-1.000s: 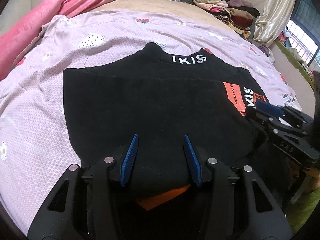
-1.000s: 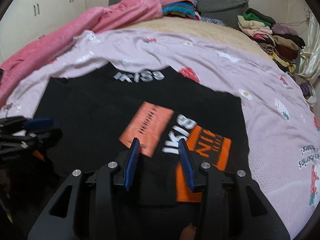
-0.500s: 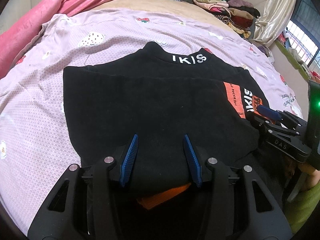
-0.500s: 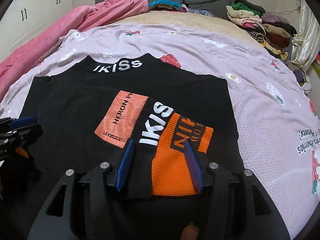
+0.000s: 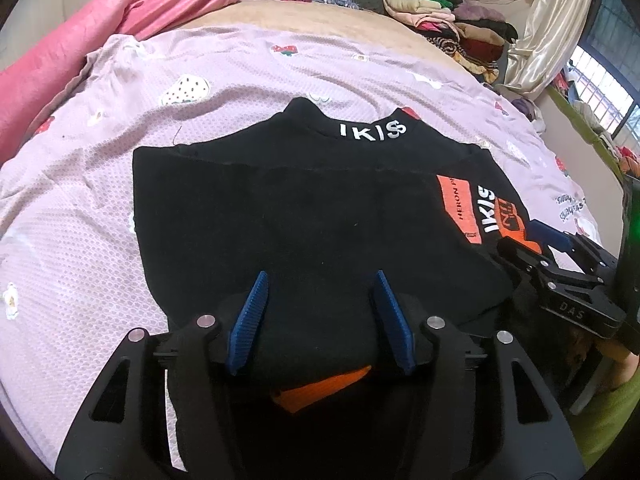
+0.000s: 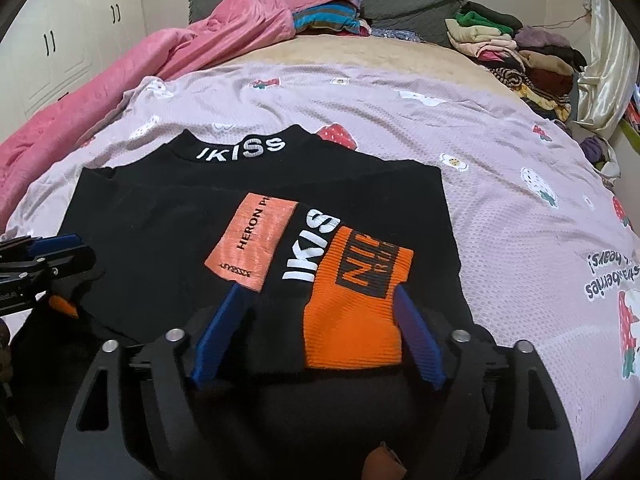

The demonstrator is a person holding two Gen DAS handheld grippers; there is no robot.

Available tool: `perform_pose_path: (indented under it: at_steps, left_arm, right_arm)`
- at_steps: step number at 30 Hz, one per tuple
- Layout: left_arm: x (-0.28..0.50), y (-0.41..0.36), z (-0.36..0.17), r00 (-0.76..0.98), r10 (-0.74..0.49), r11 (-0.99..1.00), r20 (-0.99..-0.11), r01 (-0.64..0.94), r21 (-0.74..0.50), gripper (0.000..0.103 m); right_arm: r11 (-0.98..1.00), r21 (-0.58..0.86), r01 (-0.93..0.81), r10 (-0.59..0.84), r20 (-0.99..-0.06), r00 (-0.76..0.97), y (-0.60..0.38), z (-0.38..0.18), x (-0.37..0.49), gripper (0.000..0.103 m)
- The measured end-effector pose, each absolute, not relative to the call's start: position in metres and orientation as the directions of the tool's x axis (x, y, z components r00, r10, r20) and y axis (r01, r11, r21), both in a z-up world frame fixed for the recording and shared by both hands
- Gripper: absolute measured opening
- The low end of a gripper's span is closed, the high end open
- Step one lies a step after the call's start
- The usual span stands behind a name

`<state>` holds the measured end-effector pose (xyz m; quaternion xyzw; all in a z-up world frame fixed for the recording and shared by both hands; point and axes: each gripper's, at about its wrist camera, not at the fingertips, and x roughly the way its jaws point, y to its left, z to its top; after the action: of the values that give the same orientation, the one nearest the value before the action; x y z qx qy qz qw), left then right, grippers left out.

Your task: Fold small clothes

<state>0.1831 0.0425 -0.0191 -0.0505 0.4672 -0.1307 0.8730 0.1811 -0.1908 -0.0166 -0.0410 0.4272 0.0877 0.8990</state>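
A black sweater (image 5: 304, 216) with white "IKISS" on the collar lies flat on the lilac bedspread, sleeves folded over its body. It also shows in the right wrist view (image 6: 160, 240), with an orange cuff (image 6: 356, 312) and a salmon patch (image 6: 252, 244) on top. My left gripper (image 5: 320, 280) is open over the sweater's near hem, where an orange cuff (image 5: 320, 390) peeks out. My right gripper (image 6: 320, 296) is open, its blue fingers either side of the orange cuff. Each gripper shows in the other's view, the right one (image 5: 536, 240) and the left one (image 6: 56, 252).
A pink blanket (image 6: 120, 80) lies along the bed's left side. Stacks of folded clothes (image 6: 516, 48) sit at the far right, more (image 6: 328, 16) by the grey headboard. The lilac strawberry-print bedspread (image 6: 500, 168) surrounds the sweater. A curtain (image 5: 544, 24) hangs at right.
My right gripper has opened wider and drawn back slightly over the orange cuff. The left gripper and the sweater have stayed in place.
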Motion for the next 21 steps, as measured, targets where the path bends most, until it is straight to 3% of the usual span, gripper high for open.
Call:
perform_pose_path:
  at_steps: [4,6,10,16,21]
  left_arm:
    - [0.182,0.043,-0.015,0.538,-0.274,0.961,-0.797,0.178,-0.21,0.063]
    - [0.181,0.044,-0.012,0.547,-0.269,0.963,-0.793,0.175,-0.206,0.071]
    - [0.181,0.046,-0.006,0.566,-0.26,0.965,-0.782,0.164,-0.203,0.083]
    - [0.179,0.05,0.003,0.581,-0.266,0.964,-0.769,0.151,-0.22,0.094]
    - [0.176,0.055,0.013,0.61,-0.255,0.966,-0.75,0.128,-0.224,0.094]
  right_arm:
    - [0.982,0.005,-0.191,0.126,-0.767,0.629,-0.192,-0.012,0.177,0.079]
    - [0.982,0.005,-0.189,0.125,-0.766,0.631,-0.192,-0.01,0.176,0.087]
    - [0.983,0.01,-0.185,0.128,-0.758,0.639,-0.193,-0.007,0.173,0.089]
    - [0.986,0.005,-0.169,0.116,-0.748,0.653,-0.195,-0.001,0.169,0.094]
    - [0.986,0.014,-0.167,0.123,-0.737,0.664,-0.196,0.006,0.164,0.095]
